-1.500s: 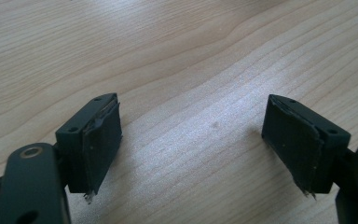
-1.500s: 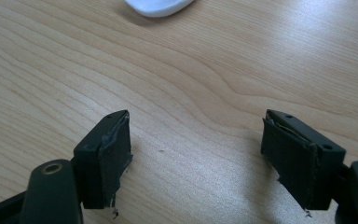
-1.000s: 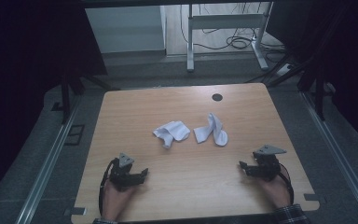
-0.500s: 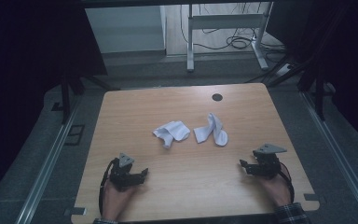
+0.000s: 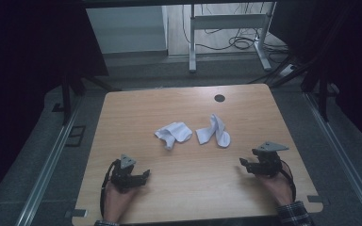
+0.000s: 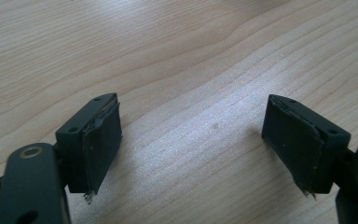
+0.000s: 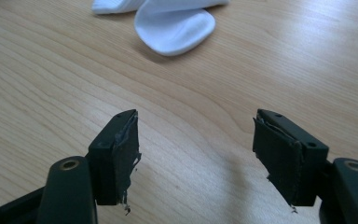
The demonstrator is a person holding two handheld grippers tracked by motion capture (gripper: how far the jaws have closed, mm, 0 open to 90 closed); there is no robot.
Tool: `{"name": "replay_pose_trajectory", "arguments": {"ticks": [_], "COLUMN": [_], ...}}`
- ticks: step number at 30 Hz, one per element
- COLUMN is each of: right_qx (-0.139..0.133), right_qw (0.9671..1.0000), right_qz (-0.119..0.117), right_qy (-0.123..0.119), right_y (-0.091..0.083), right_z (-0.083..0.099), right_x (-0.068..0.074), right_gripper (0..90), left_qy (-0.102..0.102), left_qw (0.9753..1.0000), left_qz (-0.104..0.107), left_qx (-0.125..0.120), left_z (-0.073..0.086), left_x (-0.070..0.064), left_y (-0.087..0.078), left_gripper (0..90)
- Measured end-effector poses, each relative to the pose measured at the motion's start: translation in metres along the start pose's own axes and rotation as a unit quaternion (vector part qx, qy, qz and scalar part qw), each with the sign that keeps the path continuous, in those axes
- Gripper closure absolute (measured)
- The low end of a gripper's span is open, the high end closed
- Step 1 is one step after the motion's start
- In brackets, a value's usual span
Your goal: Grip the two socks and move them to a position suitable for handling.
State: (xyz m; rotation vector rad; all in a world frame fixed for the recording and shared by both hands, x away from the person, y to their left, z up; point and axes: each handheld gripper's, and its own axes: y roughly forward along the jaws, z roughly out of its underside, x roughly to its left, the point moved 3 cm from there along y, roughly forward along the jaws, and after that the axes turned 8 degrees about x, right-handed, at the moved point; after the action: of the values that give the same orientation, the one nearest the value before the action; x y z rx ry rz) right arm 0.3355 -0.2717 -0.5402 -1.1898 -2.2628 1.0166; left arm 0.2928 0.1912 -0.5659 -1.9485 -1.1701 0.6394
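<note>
change: none, both hands staying parked | left gripper (image 5: 143, 174) gaping, empty | right gripper (image 5: 243, 162) gaping, empty | socks: left sock (image 5: 173, 133), right sock (image 5: 214, 131) lying untouched at 12 o'clock on counter (image 5: 122, 113) | task: nothing starting yet

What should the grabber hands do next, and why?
Probably move the right gripper forward toward the nearer crumpled white sock, jaws kept open. Both grippers, the left gripper too, sit open and empty near the wooden table's front edge, and two white socks lie apart in the middle; the other white sock lies untouched as well.
</note>
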Motion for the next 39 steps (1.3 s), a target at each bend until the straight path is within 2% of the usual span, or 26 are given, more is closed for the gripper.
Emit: {"name": "replay_pose_trajectory", "arguments": {"ticks": [11,22,27,31,32,39], "right_qx": [-0.002,0.001,-0.006,-0.006,-0.008,-0.016], "right_qw": [0.9999,0.9997,0.9992,0.9990,0.9989,0.9989], "right_qz": [-0.010,-0.018,-0.031,-0.033,-0.033,-0.038], "right_qy": [-0.007,-0.016,-0.025,-0.031,-0.032,-0.024], "right_y": [0.001,0.008,0.013,0.016,0.019,0.028], "right_z": [-0.017,-0.034,-0.047,-0.053,-0.058,-0.074], "right_x": [0.006,0.013,0.019,0.022,0.023,0.025], "right_gripper": [31.2,32.9,36.8,38.9,41.6,45.7], "left_qy": [0.000,-0.001,-0.001,-0.001,-0.001,-0.001], "left_qw": [1.0000,1.0000,1.0000,1.0000,1.0000,1.0000], "left_qz": [-0.001,-0.001,-0.001,-0.001,-0.001,-0.001], "left_qx": [0.000,0.000,0.000,0.000,0.000,0.000], "left_z": [0.000,0.000,0.000,0.000,0.000,0.000], "left_x": [0.000,0.000,0.000,0.000,0.000,0.000], "left_y": [0.000,0.000,0.000,0.000,0.000,0.000], "left_gripper": [19.9,19.9,19.9,19.9,19.9,19.9]}}
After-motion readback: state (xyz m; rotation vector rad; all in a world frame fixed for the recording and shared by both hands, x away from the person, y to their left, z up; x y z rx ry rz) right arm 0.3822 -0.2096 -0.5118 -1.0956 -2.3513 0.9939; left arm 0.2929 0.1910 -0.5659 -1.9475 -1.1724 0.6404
